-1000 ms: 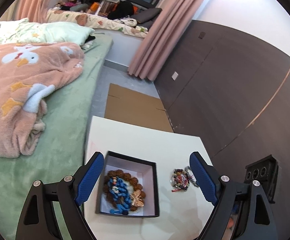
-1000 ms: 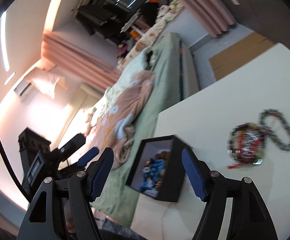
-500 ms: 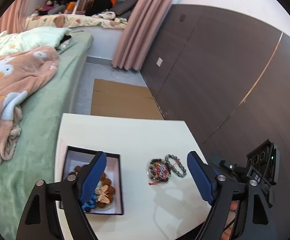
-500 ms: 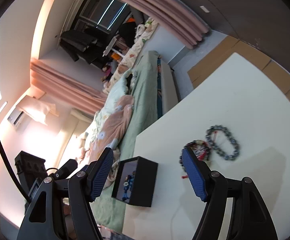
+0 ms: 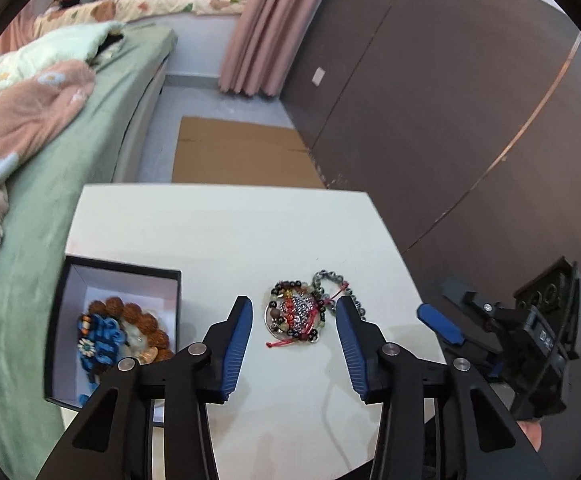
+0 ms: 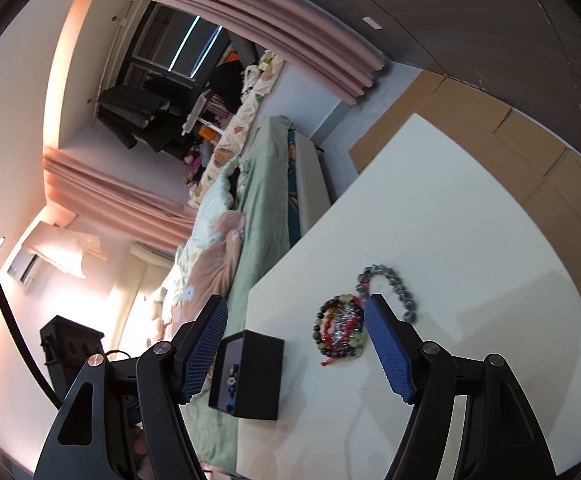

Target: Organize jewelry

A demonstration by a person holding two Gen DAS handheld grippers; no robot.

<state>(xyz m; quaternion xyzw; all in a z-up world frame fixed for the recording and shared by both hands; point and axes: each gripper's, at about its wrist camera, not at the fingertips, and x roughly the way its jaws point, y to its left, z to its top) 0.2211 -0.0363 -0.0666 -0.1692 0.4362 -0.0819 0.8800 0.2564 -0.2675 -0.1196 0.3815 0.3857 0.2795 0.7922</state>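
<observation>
With both tongs gaping empty, left tongs [image 5: 293, 322] framing the bracelet heap [image 5: 299, 314] just beside the black box [image 5: 119, 273] on the worktop [image 5: 226, 236], we should lower squarely and pinch several strands together.

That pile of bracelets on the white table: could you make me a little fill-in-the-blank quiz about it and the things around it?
1. The pile of bracelets lies on the white table, outside the ____ box.
2. The brown bead bracelet already lies ____ that box.
3. The left hand-held gripper is ____, its blue pads either side of the pile.
4. The right hand-held gripper holds ____.

Missing words: black; inside; open; nothing
</observation>
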